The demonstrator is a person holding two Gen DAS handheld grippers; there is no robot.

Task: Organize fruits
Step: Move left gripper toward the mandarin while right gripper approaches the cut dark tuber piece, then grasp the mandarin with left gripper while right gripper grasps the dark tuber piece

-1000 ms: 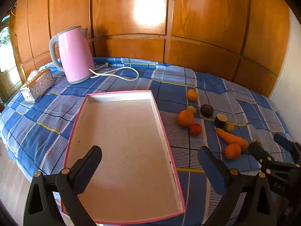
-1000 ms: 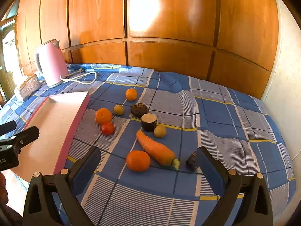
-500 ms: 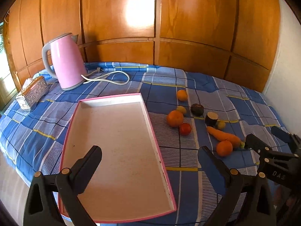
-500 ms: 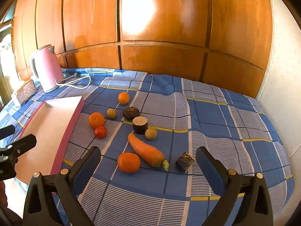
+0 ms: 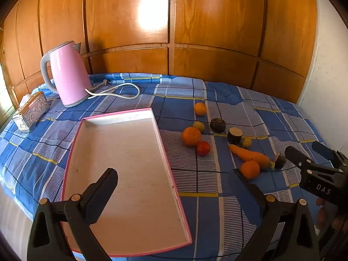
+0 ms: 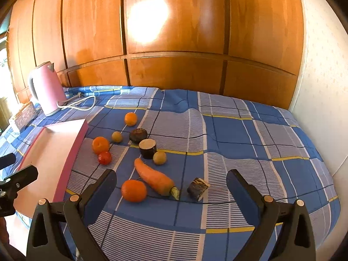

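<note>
A pink-rimmed white tray (image 5: 156,128) lies empty on the blue checked cloth; its corner shows in the right wrist view (image 6: 80,128). Right of it lie three oranges (image 6: 133,190) (image 6: 100,144) (image 6: 130,119), a red tomato (image 6: 104,158), a carrot (image 6: 153,177), two small yellow-green fruits (image 6: 159,157) (image 6: 117,136) and dark cut chunks (image 6: 148,148) (image 6: 197,188). My left gripper (image 5: 176,182) is open and empty above the tray's near end. My right gripper (image 6: 170,182) is open and empty, just in front of the nearest orange and the carrot.
A pink kettle (image 5: 67,76) with a white cord (image 5: 115,91) stands at the back left. A silver tissue box (image 5: 31,111) sits at the left edge. Wooden panels (image 6: 174,32) back the table; a white wall (image 6: 322,87) is on the right.
Both grippers have drawn back and risen a little, so the tray and fruits look smaller and farther. Nothing on the cloth has moved. Both stay open.
</note>
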